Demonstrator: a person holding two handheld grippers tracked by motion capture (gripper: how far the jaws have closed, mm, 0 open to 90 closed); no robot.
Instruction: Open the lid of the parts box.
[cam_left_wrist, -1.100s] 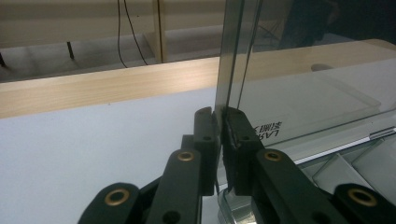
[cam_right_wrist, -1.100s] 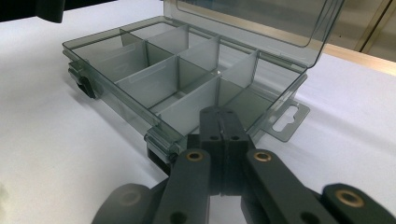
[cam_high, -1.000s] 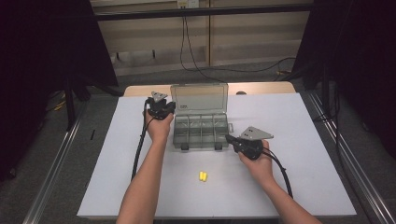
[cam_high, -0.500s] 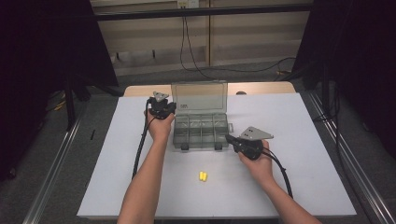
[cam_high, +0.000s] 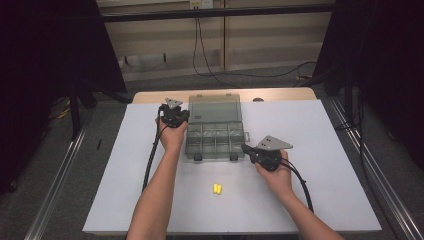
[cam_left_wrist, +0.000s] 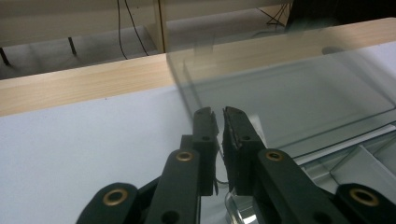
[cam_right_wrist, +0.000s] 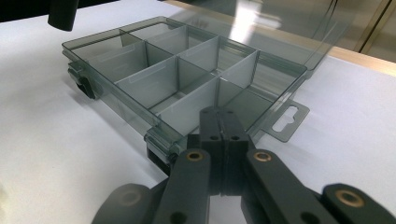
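The clear organizer box (cam_high: 216, 139) lies in the middle of the white table (cam_high: 325, 150), near its far side, with its lid (cam_high: 214, 107) open and leaning back toward the wooden edge. All compartments that we can see are empty. Two small yellow pieces (cam_high: 217, 188) lie on the table just in front of the box, well apart from both hands.

Our left gripper (cam_high: 173, 114) sits at the left rear corner of the box. Its jaws are almost closed, with only a thin gap, and the left edge of the lid seems to stand in this gap. Our right gripper (cam_high: 248, 149) rests at the front right corner, jaws pressed fully together and holding nothing; it seems only to steady the box.

To do this step well, we judge that the right gripper should keep the base from sliding while the left one guides the lid slowly, because thin plastic can slip out.

The left gripper view shows the narrow gap at the lid; the right gripper view shows the front latches (cam_right_wrist: 161, 144) and dividers, which the high view gives too small
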